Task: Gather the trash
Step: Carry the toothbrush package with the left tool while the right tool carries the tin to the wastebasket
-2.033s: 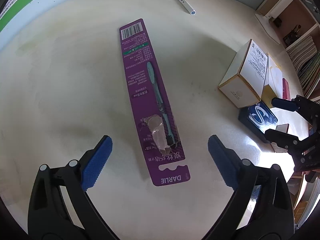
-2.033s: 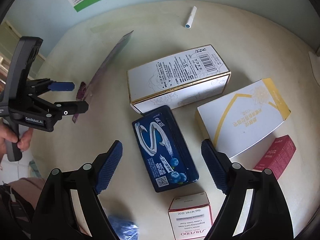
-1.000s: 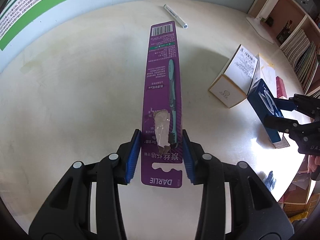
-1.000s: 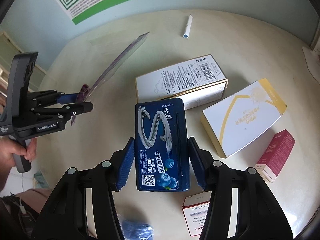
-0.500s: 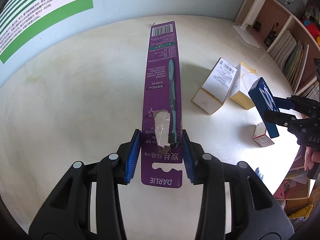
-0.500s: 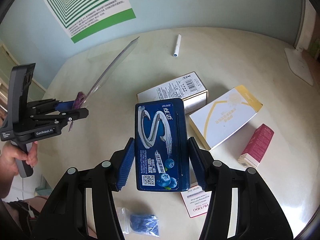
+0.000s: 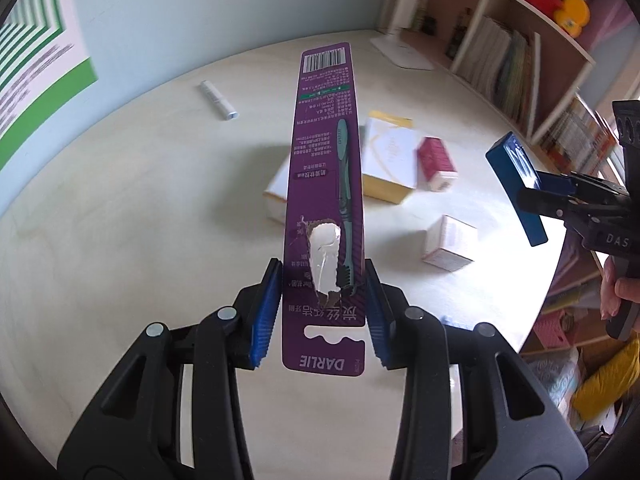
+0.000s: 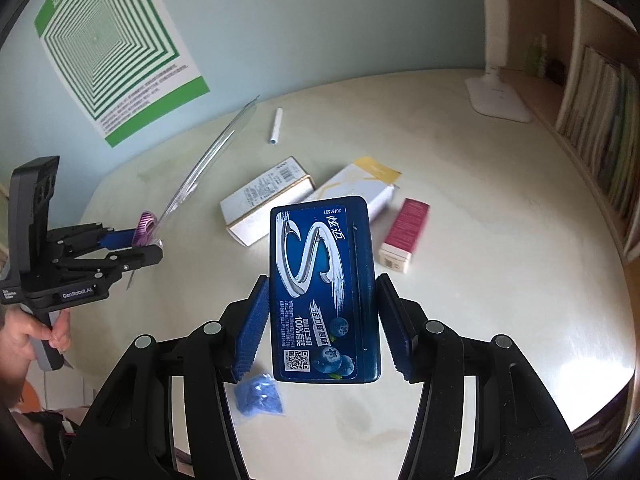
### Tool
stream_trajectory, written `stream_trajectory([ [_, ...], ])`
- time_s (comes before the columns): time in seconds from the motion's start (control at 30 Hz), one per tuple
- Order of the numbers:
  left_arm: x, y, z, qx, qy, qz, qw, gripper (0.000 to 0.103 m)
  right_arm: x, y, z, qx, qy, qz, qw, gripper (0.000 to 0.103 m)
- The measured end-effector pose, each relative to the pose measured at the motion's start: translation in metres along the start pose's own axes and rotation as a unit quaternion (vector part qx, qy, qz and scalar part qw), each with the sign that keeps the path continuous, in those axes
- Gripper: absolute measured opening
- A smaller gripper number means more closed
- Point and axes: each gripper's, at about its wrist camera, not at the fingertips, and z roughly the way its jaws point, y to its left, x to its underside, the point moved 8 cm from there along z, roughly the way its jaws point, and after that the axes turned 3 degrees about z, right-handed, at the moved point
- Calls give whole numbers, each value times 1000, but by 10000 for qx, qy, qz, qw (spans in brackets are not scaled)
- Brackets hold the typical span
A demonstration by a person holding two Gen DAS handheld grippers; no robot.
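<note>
Purple card of the toothbrush package (image 7: 324, 200) clamped by its long edges between the blue pads (image 7: 266, 312) of the left gripper (image 7: 322, 312), jaws narrowed to the card's width. Held up off the round table (image 7: 120, 208), barcode end pointing away, DARLIE hanger end nearest the camera, a torn pale patch just ahead of the pads. Seen edge-on from the right wrist view as a thin curved clear blister (image 8: 208, 160) rising from the left gripper (image 8: 144, 242).

Dark blue gum box (image 8: 322, 292) pinched across its width in the right gripper (image 8: 320, 320), likewise lifted clear of the tabletop; same box (image 7: 516, 184) visible in the left view at the right, out past the table's edge.

On the table, clustered near the middle: white box with gold trim (image 8: 266, 204), white and yellow box (image 8: 360, 184) touching it, red box (image 8: 404, 236) just beside, small white box (image 7: 450, 242) apart and nearer the right rim. White tube (image 8: 275, 126) alone toward the far side. Blue crumpled bag (image 8: 258, 394) at the near rim (image 8: 592, 392).

Wide bare tabletop to the left of the cluster. Bookshelf (image 7: 520, 64) close along the table's right edge; white lamp base (image 8: 498, 98) at the far right rim.
</note>
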Motion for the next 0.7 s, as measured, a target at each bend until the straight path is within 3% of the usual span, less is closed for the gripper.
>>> stream_trajectory([
  [0.2, -8, -62, 7, 346, 73, 777, 9963, 37, 40, -50, -40, 376, -241, 762, 9961, 54],
  [0.4, -4, -142, 15, 824, 239, 1629, 9829, 37, 93, -93, -81, 775, -452, 1604, 9830, 54],
  [0.57, 9, -208, 22, 1227, 404, 2340, 9636, 37, 150, -125, -118, 1136, -613, 2315, 9642, 54],
  [0.7, 31, -264, 29, 1572, 608, 2951, 9405, 37, 199, -144, -147, 1407, -727, 2869, 9448, 54],
])
